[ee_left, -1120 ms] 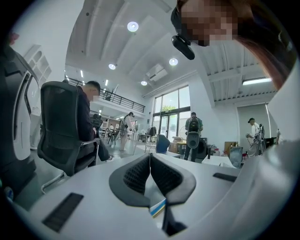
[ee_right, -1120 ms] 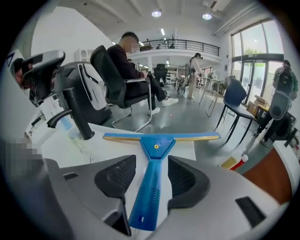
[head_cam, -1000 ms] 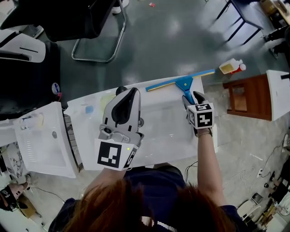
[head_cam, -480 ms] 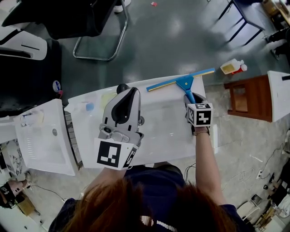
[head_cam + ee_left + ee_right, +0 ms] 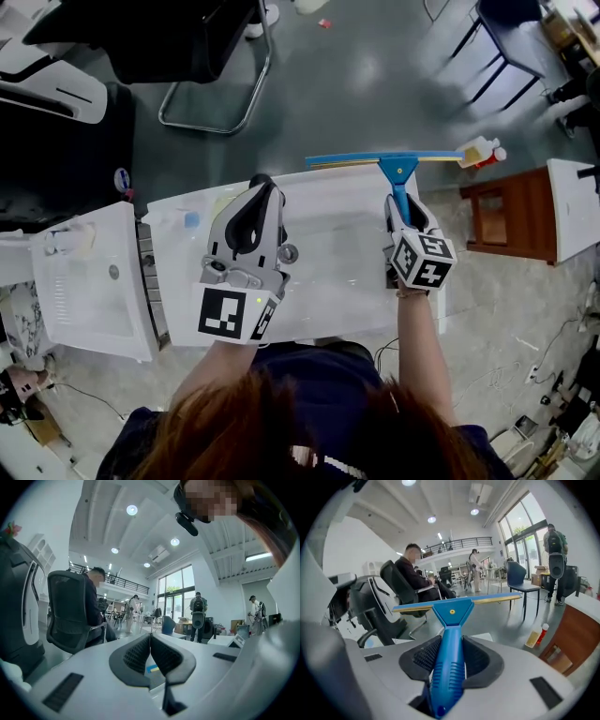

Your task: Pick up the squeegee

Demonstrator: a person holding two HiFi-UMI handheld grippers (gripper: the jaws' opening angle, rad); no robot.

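The right gripper has its jaws clamped on the ribbed handle of the blue plastic squeegee, whose long blade is raised past the white table's far edge, so a firm, level hold seems wise, while the left gripper has its jaws closed, empty.

Bright, even light from tall windows and round ceiling lamps — glare on the glossy floor; gripper views bend fisheye-style, corners black.
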